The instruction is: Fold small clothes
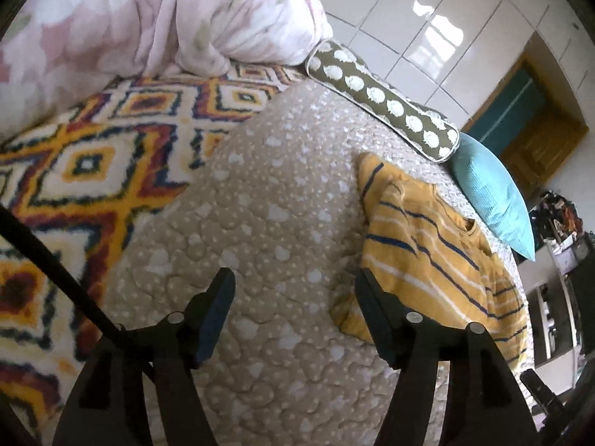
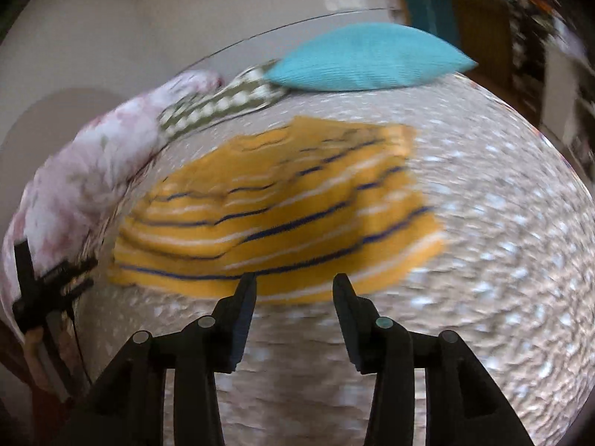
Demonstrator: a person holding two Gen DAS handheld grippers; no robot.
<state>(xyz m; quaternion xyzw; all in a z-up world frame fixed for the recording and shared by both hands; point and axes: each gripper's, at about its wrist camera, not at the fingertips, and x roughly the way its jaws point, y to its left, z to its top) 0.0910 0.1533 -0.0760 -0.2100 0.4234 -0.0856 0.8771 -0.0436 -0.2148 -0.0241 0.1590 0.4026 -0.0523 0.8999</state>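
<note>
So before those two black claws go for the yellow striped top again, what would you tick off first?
1. Left gripper empty, jaws apart: ok.
2. Right gripper empty, jaws apart: ok.
3. Yellow top with navy and white stripes lying on the beige quilted bedcover: ok.
4. Top flat and smooth: not ok, it looks rumpled.
5. Turquoise ribbed cushion off the top: ok in the right wrist view.
6. Top's near hem sharp enough to aim at: cannot tell, the right wrist view is blurred.
</note>
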